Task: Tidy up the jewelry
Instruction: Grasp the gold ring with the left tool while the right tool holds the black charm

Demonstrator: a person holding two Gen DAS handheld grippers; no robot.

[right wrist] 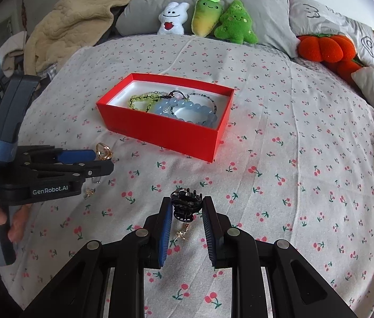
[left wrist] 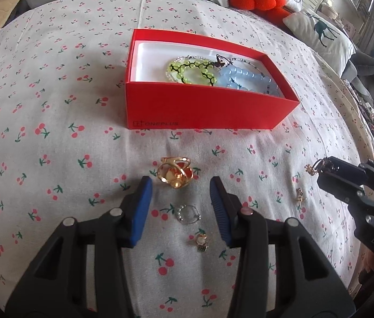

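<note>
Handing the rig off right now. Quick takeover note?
Right hand-held gripper: shut on a small black jewelry piece, lifted off the bedsheet.
Left hand-held gripper: jaws apart, holding nothing, just short of the gold ring.
Done: green bead bracelet and blue bead bracelet lie in the red box.
Left: drop the black piece in the box; then the gold ring, clear ring, small gold charm and small earring, all loose on the sheet.

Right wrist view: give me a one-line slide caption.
Right tongs grip a small black jewelry piece above the cherry-print bedsheet, red box of bead bracelets ahead.
</note>
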